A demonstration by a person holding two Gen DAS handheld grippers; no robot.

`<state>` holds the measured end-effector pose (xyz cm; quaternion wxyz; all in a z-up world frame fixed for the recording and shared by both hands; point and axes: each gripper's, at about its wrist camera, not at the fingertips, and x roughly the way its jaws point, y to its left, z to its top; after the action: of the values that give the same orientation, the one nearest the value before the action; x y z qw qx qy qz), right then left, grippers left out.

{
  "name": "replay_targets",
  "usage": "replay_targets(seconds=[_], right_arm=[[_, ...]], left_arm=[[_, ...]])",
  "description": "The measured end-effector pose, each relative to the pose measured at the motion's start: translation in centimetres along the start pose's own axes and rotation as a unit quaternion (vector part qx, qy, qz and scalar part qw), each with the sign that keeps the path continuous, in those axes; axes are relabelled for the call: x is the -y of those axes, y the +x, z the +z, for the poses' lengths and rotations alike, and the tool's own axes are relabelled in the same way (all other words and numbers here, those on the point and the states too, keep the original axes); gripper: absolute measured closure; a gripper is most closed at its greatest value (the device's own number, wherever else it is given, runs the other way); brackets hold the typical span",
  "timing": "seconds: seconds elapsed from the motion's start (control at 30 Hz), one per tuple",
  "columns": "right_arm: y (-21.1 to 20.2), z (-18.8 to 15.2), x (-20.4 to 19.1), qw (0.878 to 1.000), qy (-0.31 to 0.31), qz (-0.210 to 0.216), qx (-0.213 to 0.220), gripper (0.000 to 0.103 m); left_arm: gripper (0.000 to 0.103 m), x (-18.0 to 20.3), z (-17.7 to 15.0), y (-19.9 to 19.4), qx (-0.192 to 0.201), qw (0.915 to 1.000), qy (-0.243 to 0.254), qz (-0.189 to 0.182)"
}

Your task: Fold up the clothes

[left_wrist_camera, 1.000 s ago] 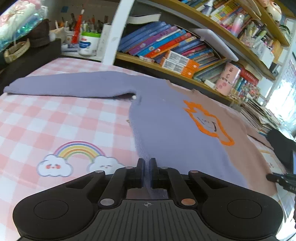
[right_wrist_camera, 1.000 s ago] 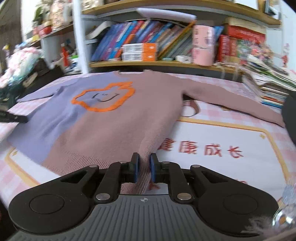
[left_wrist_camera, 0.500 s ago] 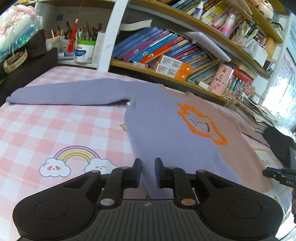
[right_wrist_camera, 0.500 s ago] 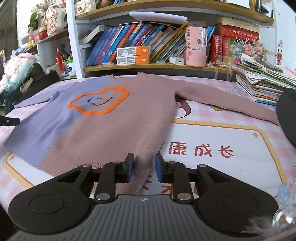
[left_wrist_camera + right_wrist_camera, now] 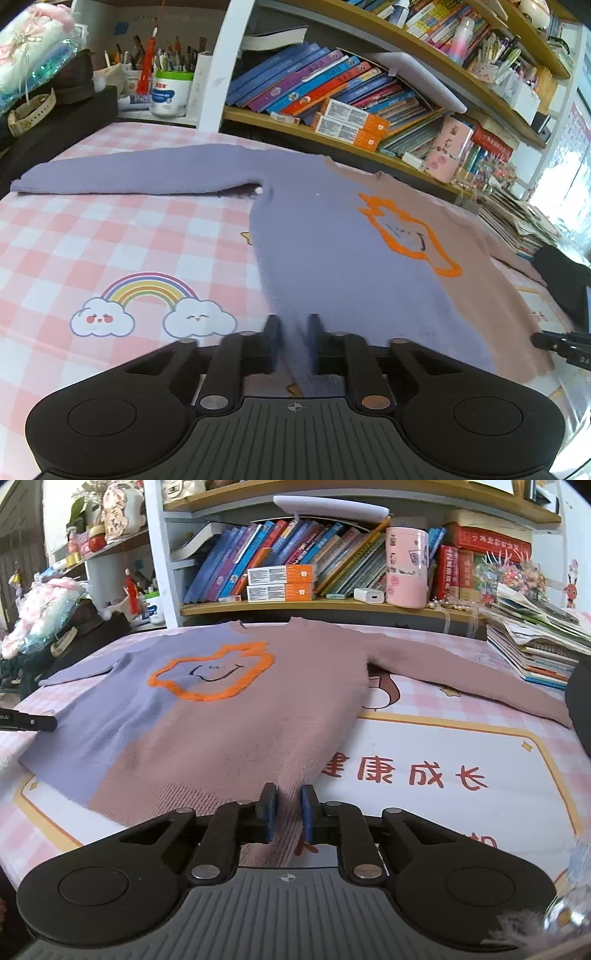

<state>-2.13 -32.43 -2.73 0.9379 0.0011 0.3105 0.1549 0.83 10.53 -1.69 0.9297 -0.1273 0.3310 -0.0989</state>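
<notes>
Left wrist view. Sweater [image 5: 332,251] lies flat on the pink checked table cover [image 5: 110,240], filling centre and right of frame; lilac half nearest, dusty-pink half toward the right edge. Lilac sleeve [image 5: 140,175] stretches to the upper left, cuff near the left edge. Orange outline motif [image 5: 410,236] sits right of centre. Left gripper [image 5: 293,341] at bottom centre: jaws parted, the lilac hem corner running between them. Pads look apart from the cloth, so released, not grasping. Rainbow-and-clouds print [image 5: 147,306] lower left, clear of the garment. Tip of the other tool shows at the right edge.

Right wrist view. Same sweater [image 5: 236,716] spans left and centre; pink sleeve [image 5: 461,675] runs to the right edge toward the stacked magazines [image 5: 535,642]. Right gripper [image 5: 284,818] at bottom centre, jaws parted with the pink ribbed hem corner lying in the gap; released as well. Bookshelf [image 5: 314,605] along the top.

Risks, my judgement. Both tools straddle hem corners without pinching. If one closes late or catches a single knit layer, the hem lifts unevenly and the fold skews. Soft knit stretches; a hard pull may drag the body across the cover and bunch the sleeves. Right sleeve end lies near the magazines and could snag them.
</notes>
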Motion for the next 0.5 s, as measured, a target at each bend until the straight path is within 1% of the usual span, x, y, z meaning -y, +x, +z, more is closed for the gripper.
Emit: replay_targets(seconds=[0.07,0.17,0.27,0.4,0.5], right_arm=[[0.06,0.05,0.35,1.000,0.008,0.002,0.000,0.090],[-0.01,-0.08,0.47,1.000,0.013,0.000,0.003,0.090],[-0.12,-0.24,0.34,1.000,0.011,-0.007,0.007,0.090],[-0.25,-0.11,0.58,1.000,0.012,-0.015,0.007,0.090],[-0.37,-0.15,0.54,1.000,0.010,-0.019,0.006,0.090]], left_arm=[[0.097,-0.32,0.03,0.06,0.000,1.0000,-0.006,-0.005],[0.098,-0.27,0.12,0.06,-0.004,1.0000,-0.004,-0.006],[0.098,0.12,-0.08,-0.07,-0.004,1.0000,0.001,-0.007],[0.098,0.28,-0.63,-0.38,-0.004,0.9998,-0.002,-0.017],[0.098,0.27,-0.60,-0.45,-0.005,0.9998,-0.004,-0.017]])
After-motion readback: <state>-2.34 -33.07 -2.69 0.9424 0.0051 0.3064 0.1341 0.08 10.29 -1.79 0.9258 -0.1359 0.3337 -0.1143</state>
